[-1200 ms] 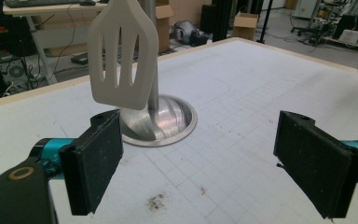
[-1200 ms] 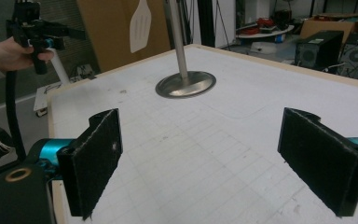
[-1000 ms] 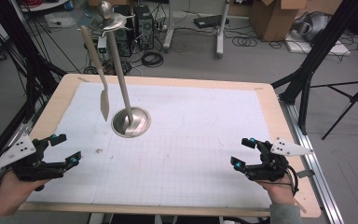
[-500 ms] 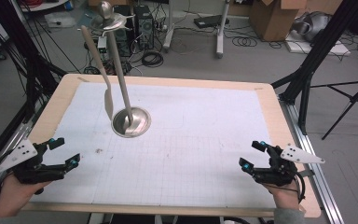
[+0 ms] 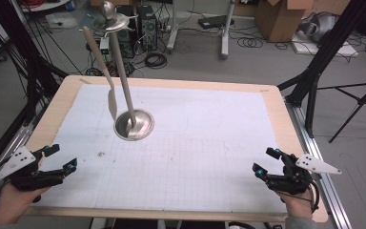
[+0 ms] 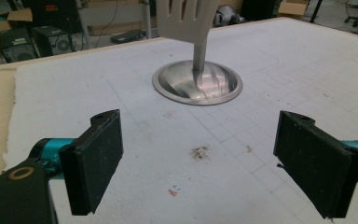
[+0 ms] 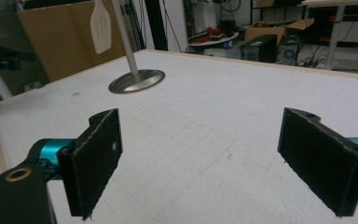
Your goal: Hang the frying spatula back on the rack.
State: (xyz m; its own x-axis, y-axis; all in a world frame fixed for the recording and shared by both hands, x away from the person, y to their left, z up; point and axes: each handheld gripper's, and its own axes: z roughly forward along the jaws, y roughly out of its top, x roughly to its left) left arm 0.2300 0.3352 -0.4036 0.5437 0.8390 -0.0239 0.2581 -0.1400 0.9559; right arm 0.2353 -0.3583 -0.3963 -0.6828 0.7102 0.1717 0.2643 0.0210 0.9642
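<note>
The left gripper (image 5: 59, 158) is held with its jaws wide apart and nothing between them; in the left gripper view its pads (image 6: 95, 165) frame bare white mat. It is gripped by the left hand (image 5: 9, 202) at the near left corner of the table (image 5: 286, 119), just above the mat (image 5: 200, 143). The right gripper (image 5: 267, 162) is likewise seen with jaws spread and nothing clamped, its pads (image 7: 93, 161) well apart in the right gripper view. It is held by the right hand (image 5: 298, 205) at the near right corner, over the mat's edge.

Between the left jaws, small dark specks (image 6: 199, 151) are seen on the mat, with a faint red and blue mark (image 6: 173, 190) nearer.

Farther out, toward the far left part of the mat, a round metal base (image 5: 133, 125) is seen lying flat, well apart from both grippers. From its middle a pole (image 5: 122, 71) rises, leaning away in the high view. A pale slotted spatula (image 5: 112, 102) hangs from the top of the stand, blade downward, its lower end just above the base's left side and clear of the mat. In the left gripper view the blade (image 6: 186, 18) is seen in front of the pole; in the right gripper view it (image 7: 100, 25) hangs beside it.
</note>
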